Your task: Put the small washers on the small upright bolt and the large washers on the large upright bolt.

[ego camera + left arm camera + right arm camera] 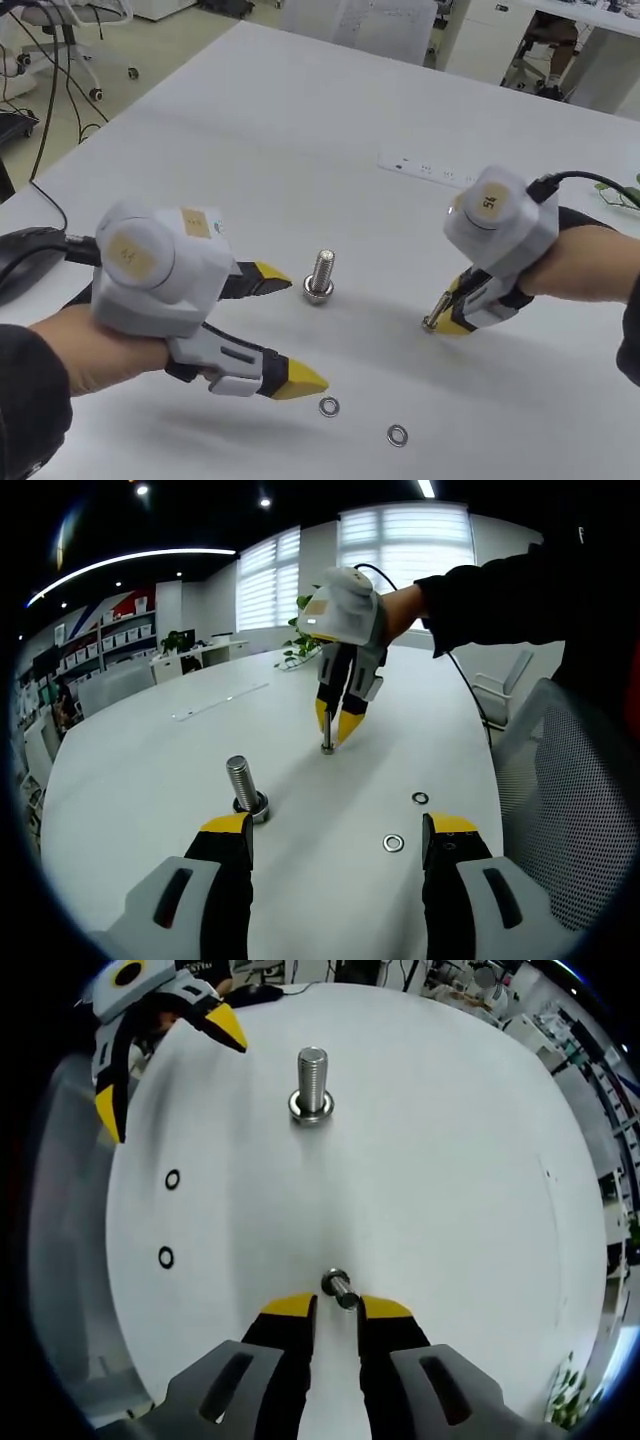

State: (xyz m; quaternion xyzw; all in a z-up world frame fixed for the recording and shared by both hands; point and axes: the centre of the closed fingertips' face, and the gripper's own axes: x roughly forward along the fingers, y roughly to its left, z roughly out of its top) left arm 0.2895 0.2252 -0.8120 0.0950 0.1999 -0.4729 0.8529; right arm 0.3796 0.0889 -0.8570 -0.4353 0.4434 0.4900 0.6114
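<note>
I am holding my left gripper (297, 330) with jaws spread wide beside the large upright steel bolt (319, 277), two small silver washers (329, 406) lying nearer me on the white desk (300, 130). My right gripper (338, 1305) is sitting to that bolt's right, jaws narrowly apart at the small steel bolt (340, 1287); I cannot tell whether they are pinching it.

Yellow-tipped fingers (300, 378), apparently black sleeves (30, 400).

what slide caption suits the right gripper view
Right gripper straddling small silver steel bolt, large threaded silver bolt upright beyond on white table
</note>
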